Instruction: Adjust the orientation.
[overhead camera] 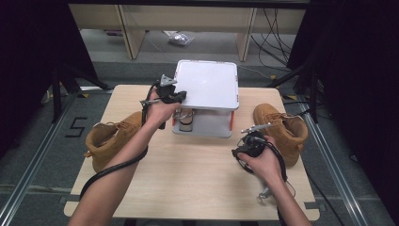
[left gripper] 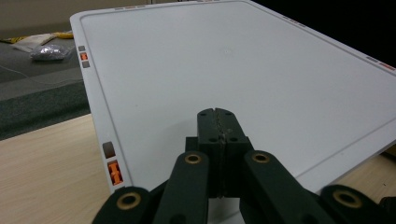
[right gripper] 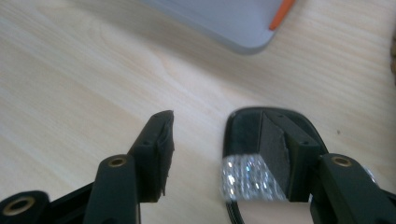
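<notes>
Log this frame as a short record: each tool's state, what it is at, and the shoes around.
Left tool: shut, nothing between the jaws, above the white rack top
Right tool: open, black sandal with glitter strap at one jaw, other jaw apart from it
Left boot: tan, on the table
Right boot: tan, on the table
Lower shelf: one shoe

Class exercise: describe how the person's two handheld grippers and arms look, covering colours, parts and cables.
Both the left gripper and the right gripper are black, each topped with a grey three-cornered plate and trailing a black cable. Their linkages carry brass-coloured pivots, and the fingers are black. The forearms are bare, without sleeves.
</notes>
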Motion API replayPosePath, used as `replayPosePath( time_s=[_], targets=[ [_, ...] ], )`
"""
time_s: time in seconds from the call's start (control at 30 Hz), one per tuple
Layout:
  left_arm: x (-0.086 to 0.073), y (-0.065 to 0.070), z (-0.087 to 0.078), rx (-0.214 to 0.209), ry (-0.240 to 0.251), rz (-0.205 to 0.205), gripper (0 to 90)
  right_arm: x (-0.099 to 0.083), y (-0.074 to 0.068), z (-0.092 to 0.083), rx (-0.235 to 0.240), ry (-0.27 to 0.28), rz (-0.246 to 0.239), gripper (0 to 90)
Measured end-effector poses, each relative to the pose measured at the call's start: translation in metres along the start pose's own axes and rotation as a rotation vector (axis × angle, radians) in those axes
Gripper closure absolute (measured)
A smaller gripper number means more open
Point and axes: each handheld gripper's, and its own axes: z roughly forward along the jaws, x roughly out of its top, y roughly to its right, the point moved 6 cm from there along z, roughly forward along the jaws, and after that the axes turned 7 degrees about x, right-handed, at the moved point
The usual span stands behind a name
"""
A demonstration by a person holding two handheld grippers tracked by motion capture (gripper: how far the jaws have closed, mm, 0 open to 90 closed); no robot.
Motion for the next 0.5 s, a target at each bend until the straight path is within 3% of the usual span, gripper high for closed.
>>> replayPosePath(
  time_s=[0.27, 0.47, 0.5],
  targets=[
    [0.000, -0.001, 0.000, -0.008, 0.003, -0.008, 89.4, -0.017, 0.012, -0.020, -0.021, -0.086, 0.010, 46.6],
    [0.000, 0.000, 0.000, -0.011, 0.003, -0.006, 89.4, -0.030, 0.026, -0.036, -0.067, -0.171, 0.021, 42.2],
    [0.000, 0.000, 0.000, -0.012, 0.002, -0.008, 89.4, -0.036, 0.031, -0.039, -0.094, -0.190, 0.015, 41.0]
  ],
)
